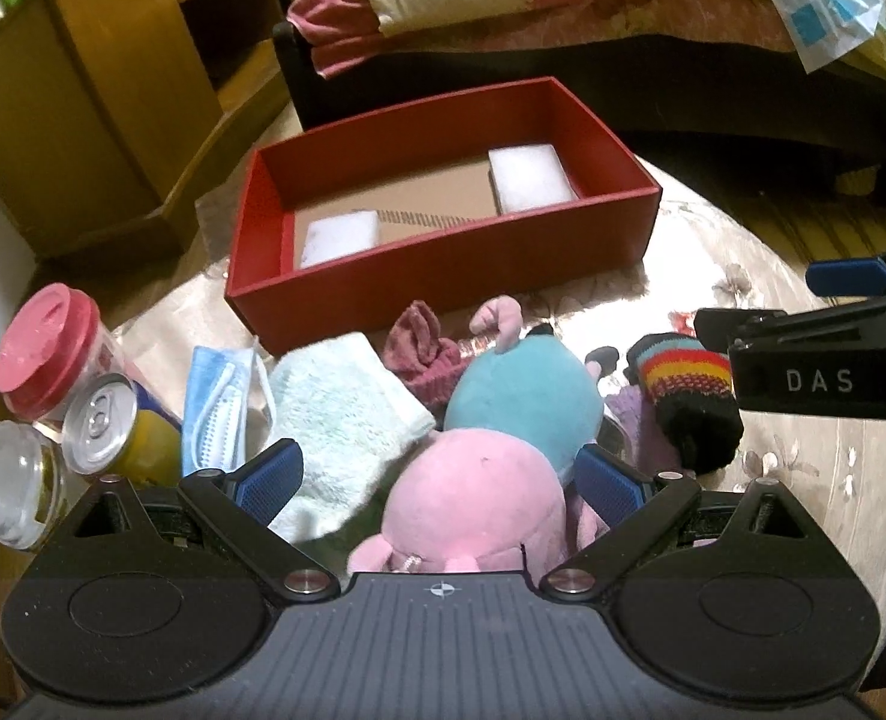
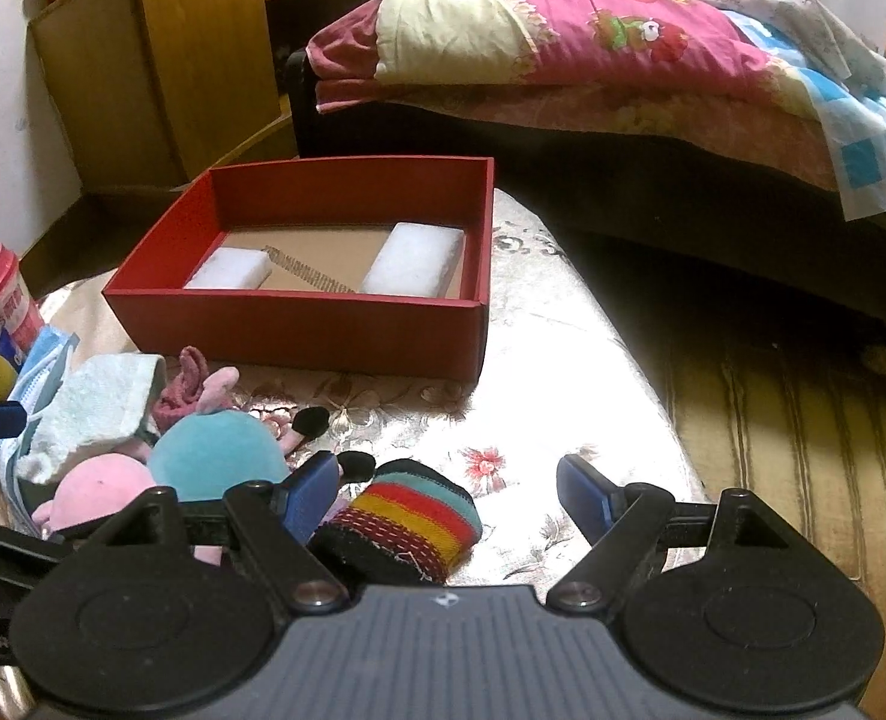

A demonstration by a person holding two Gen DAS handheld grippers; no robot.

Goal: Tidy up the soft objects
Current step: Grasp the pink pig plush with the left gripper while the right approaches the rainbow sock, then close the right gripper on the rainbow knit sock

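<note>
A pink and teal plush toy (image 1: 490,444) lies on the table before an open red box (image 1: 443,276). My left gripper (image 1: 440,477) is open, its fingers on either side of the plush's pink head. A pale blue towel (image 1: 341,414), a maroon cloth (image 1: 422,348) and a striped knit sock (image 1: 685,396) lie around it. My right gripper (image 2: 448,495) is open, low over the striped sock (image 2: 407,519), which lies between its fingers nearer the left one. The plush (image 2: 215,450), towel (image 2: 92,408) and box (image 2: 323,312) show there too.
The box holds two white foam blocks (image 1: 529,177) and a spiral notebook. A face mask (image 1: 218,396), a drink can (image 1: 107,426), a red-lidded jar (image 1: 47,354) and a clear jar (image 1: 14,486) stand at the left. A bed (image 2: 622,90) and wooden cabinet (image 2: 161,60) lie beyond.
</note>
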